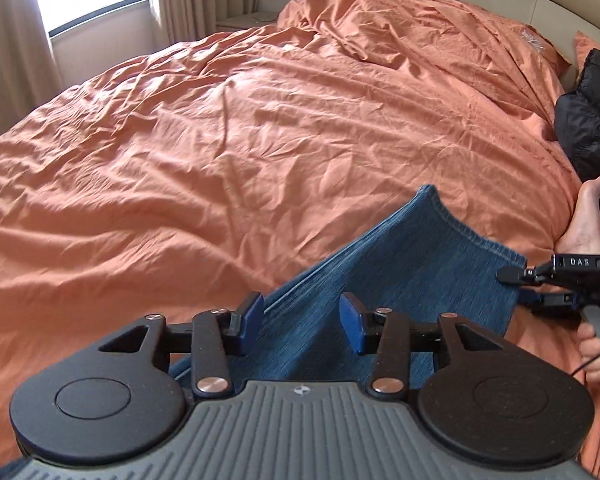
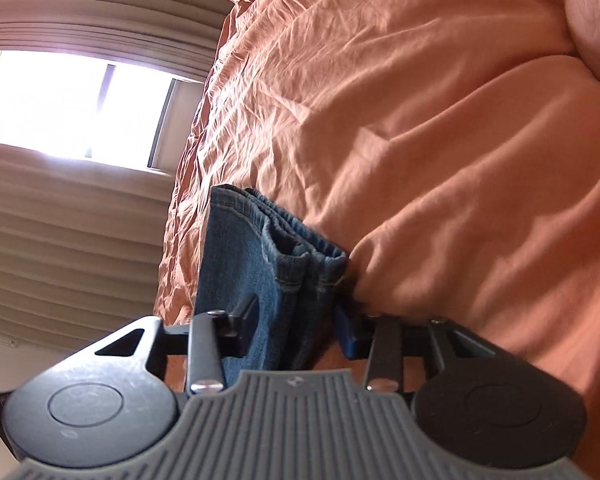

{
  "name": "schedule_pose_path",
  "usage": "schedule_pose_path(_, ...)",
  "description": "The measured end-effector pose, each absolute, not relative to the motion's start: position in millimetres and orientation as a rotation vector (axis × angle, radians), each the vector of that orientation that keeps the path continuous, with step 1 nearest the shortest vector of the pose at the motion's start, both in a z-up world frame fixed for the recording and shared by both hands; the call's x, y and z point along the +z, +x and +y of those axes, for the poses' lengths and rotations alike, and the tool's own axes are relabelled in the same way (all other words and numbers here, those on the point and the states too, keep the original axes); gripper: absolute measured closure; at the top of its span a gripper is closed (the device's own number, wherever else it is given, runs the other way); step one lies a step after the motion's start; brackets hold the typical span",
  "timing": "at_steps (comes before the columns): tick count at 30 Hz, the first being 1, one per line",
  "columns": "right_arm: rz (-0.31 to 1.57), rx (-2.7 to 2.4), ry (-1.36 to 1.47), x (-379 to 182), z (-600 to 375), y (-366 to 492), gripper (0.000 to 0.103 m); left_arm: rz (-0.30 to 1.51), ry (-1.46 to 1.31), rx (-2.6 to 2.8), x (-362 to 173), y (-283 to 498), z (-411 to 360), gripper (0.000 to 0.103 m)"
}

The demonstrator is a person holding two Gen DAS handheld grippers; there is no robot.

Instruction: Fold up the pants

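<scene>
Both grippers are straddling the jeans [image 1: 400, 264] on the bed [image 1: 220, 140]: the left gripper [image 1: 301, 318] is gaping, the right gripper [image 2: 300, 326] is spread around stacked layers. Folding is seemingly underway, final folds remaining.

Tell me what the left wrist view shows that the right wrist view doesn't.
Only the left wrist view shows the right gripper at the jeans' hem corner, a bare foot, a black jacket, and the open left gripper. Only the right wrist view shows the stacked hem layers between its fingers. Both share the jeans, orange bedding and window.
</scene>
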State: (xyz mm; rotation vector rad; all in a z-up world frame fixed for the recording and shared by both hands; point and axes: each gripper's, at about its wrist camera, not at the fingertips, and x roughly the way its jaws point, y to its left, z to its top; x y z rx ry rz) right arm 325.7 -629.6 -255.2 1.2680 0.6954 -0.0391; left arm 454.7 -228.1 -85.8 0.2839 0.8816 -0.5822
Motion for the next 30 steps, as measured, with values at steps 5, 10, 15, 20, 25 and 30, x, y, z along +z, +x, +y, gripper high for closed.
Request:
schedule_pose_path(5,0.673,-0.079,1.237,-242,-625,324,0.098,0.936,0.265,-0.54,-115,431,-179,0.061)
schedule_pose_path(10,0.68,-0.106,1.17,-230,-622,326,0.1,0.965,0.309,-0.476,-149,438,-166,0.073)
schedule_pose_path(15,0.694,-0.117,1.113,-230,-620,330,0.101,0.95,0.226,-0.4,-170,476,-165,0.082)
schedule_pose_path(20,0.706,-0.13,1.117,-235,-621,333,0.102,0.953,0.232,-0.389,-180,492,-175,0.088)
schedule_pose_path(25,0.705,-0.136,1.136,-236,-621,330,0.102,0.943,0.232,-0.358,-169,489,-179,0.088)
schedule_pose_path(30,0.705,-0.14,1.13,-234,-620,330,0.102,0.971,0.251,-0.373,-158,448,-184,0.09)
